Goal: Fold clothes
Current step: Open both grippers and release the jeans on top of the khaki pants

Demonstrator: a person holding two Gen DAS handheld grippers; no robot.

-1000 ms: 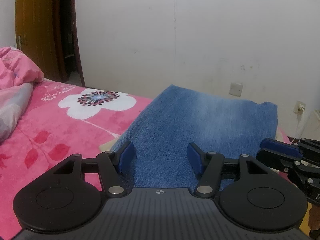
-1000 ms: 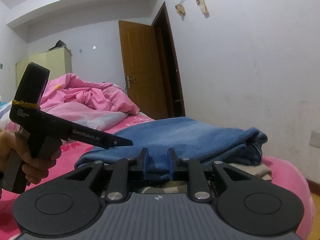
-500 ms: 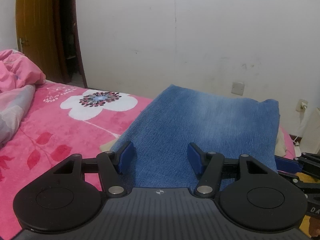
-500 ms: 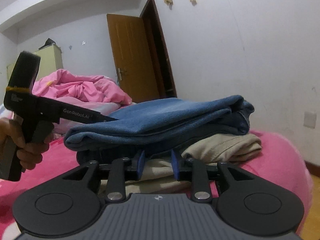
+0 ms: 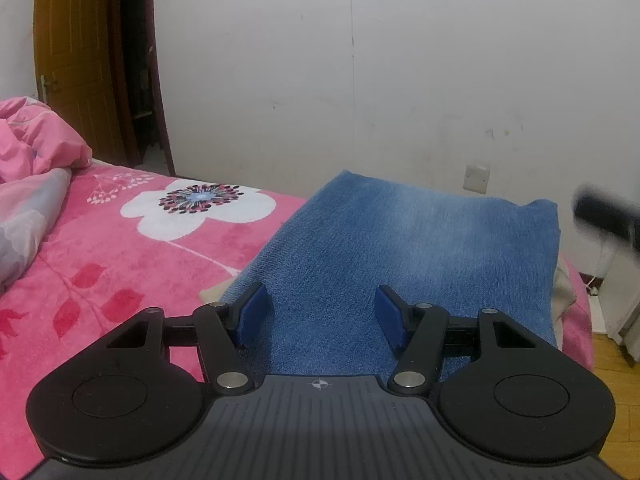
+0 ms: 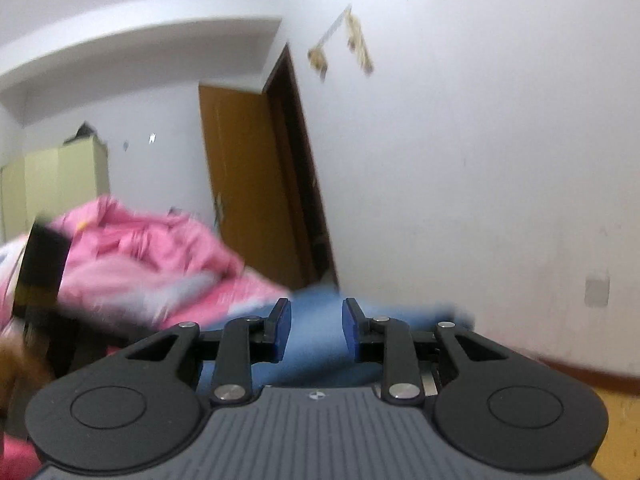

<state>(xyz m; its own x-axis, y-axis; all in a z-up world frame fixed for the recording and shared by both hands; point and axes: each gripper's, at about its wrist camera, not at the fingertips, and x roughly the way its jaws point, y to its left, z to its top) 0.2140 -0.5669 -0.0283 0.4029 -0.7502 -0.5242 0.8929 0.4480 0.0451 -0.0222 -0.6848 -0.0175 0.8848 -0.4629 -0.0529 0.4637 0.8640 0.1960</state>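
Note:
Folded blue jeans lie on the pink flowered bed, on top of a beige garment that peeks out at the right. My left gripper hovers over the near edge of the jeans, open, with nothing pinched. My right gripper is open, its jaws a little apart and empty; the jeans show blurred behind them. In the left wrist view the right gripper is a dark blur at the right edge, beyond the jeans. A hand holds the left gripper's body.
A crumpled pink quilt is heaped at the bed's far left. A brown door and a white wall with a socket stand behind the bed. Wooden floor shows to the right of the bed. A pale wardrobe stands at the back.
The right gripper has lifted away from the edge of the clothes stack and its jaws have widened. In the left wrist view it went from lower right to higher up. The left gripper stayed put.

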